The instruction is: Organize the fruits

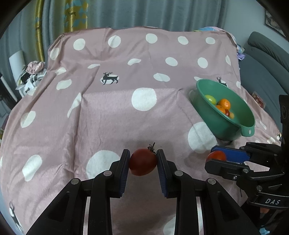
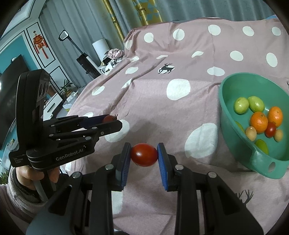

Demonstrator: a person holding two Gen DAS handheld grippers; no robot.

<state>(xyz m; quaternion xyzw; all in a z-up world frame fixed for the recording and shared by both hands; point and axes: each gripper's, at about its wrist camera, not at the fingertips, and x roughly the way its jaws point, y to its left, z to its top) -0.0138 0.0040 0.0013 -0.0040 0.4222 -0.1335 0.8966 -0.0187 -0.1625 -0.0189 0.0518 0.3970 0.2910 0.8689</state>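
Observation:
My left gripper (image 1: 143, 160) is shut on a dark red cherry tomato (image 1: 142, 163) with a stem, held above the pink dotted cloth (image 1: 112, 112). My right gripper (image 2: 144, 153) is shut on a second red cherry tomato (image 2: 144, 154). In the left wrist view the right gripper (image 1: 215, 155) is at the right with its tomato (image 1: 216, 156). In the right wrist view the left gripper (image 2: 112, 120) is at the left with its tomato (image 2: 109, 118). A green bowl (image 2: 227, 115) to the right holds several fruits: green ones, oranges (image 2: 259, 122), a tomato. It also shows in the left wrist view (image 1: 216, 123).
The cloth covers a raised table-like surface with curtains (image 1: 126, 12) behind it. A grey sofa (image 1: 265, 59) is at the far right. A pile of clothes (image 1: 34, 70) lies at the left edge, and a TV (image 2: 9, 85) is on the left wall.

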